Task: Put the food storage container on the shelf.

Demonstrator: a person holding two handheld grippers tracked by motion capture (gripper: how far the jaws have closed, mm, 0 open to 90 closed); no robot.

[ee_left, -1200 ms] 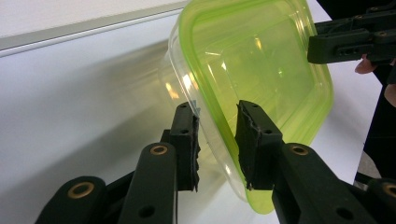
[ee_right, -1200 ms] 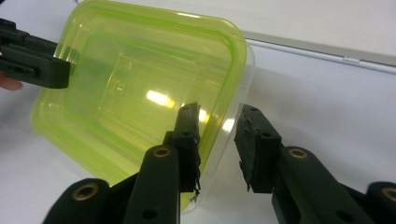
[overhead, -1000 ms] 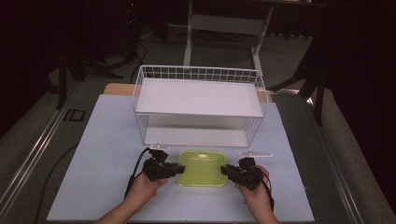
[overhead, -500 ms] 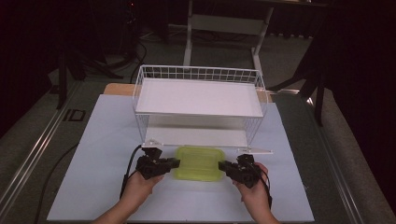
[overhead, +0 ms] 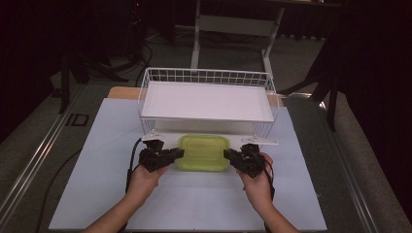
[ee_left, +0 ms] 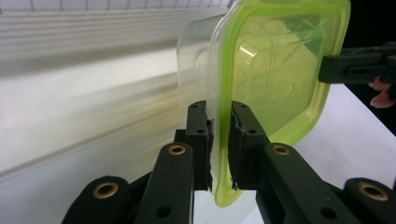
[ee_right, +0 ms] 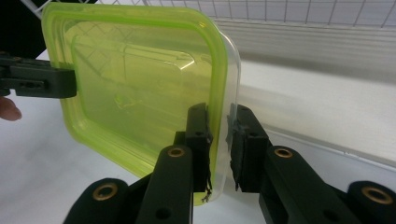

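Mid-carry near the table's front edge: clear rectangular plastic container with lime-green lid (overhead: 204,152), jaws of left gripper (overhead: 176,154) and right gripper (overhead: 229,154) clamped on opposite rims; next, probably level travel toward white wire basket (overhead: 206,76).

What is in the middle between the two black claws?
In the high view, the green-lidded container lies between the left claw and the right claw. Each claw pinches one end of its rim.

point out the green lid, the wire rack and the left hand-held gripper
green lid (overhead: 204,151), high view, centre of its top
wire rack (overhead: 206,75), high view, back rim
left hand-held gripper (overhead: 180,153), high view, between fingertips
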